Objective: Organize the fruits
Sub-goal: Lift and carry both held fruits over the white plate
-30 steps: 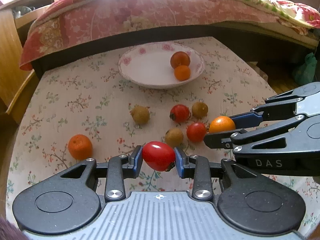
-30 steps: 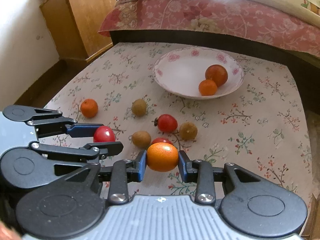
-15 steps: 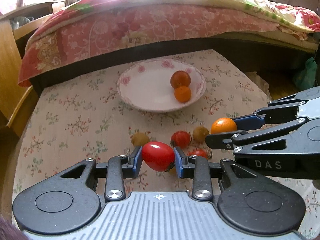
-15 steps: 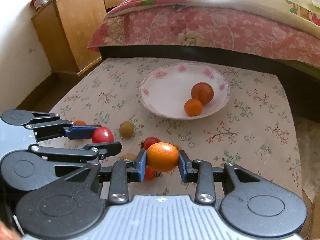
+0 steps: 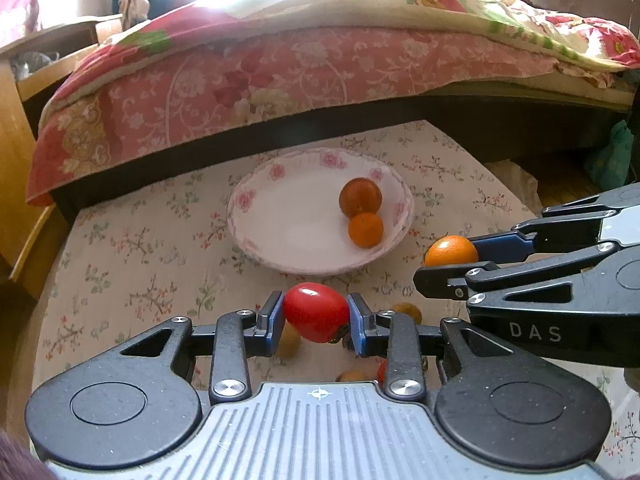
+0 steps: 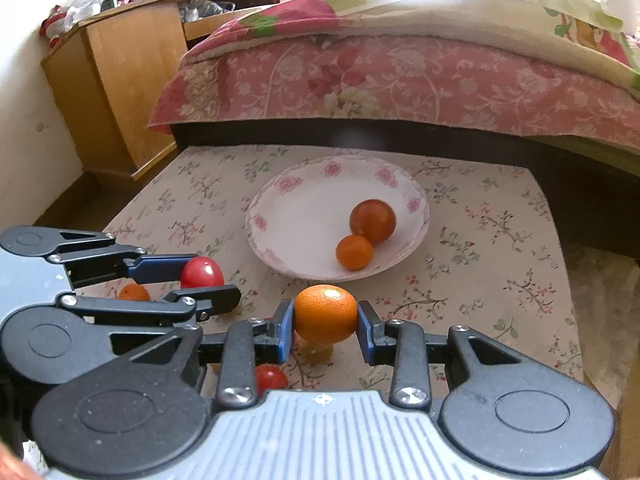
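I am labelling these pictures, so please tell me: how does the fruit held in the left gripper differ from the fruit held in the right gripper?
The red tomato in the left gripper is smooth, glossy and egg-shaped; the orange in the right gripper is rounder, with dimpled skin. The tomato shows a dark stem end; the orange shows none. Both are clamped between blue pads, raised above the table, short of the plate.

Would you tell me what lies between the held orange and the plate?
Only bare flowered tablecloth, seen in the right wrist view, separates the orange from the plate.
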Available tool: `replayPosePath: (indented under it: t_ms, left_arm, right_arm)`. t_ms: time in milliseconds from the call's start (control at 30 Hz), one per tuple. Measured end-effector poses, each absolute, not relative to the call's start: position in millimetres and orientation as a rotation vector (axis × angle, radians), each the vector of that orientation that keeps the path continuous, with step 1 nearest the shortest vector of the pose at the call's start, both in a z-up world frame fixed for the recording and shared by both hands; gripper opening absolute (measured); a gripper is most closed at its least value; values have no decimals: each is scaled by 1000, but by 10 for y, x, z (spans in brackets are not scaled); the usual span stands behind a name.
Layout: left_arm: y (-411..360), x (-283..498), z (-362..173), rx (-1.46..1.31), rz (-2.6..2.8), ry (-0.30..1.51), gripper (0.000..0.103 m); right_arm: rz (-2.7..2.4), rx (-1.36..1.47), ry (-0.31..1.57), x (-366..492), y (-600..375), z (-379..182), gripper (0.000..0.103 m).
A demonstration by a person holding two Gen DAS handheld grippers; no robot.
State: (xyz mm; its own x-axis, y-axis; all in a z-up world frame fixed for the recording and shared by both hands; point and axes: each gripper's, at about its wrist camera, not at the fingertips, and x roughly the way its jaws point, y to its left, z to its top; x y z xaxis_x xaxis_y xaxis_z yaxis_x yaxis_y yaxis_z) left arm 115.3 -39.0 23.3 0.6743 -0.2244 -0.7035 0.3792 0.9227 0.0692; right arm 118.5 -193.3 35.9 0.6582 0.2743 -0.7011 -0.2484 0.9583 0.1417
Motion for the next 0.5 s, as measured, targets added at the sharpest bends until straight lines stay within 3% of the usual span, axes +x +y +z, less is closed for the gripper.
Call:
replayPosePath:
  t_ms: [500]
  left_arm:
    - [-488,1347,299,222,-356,723,40]
  right_arm:
    - [256,82,777,1357,-2058,422,36]
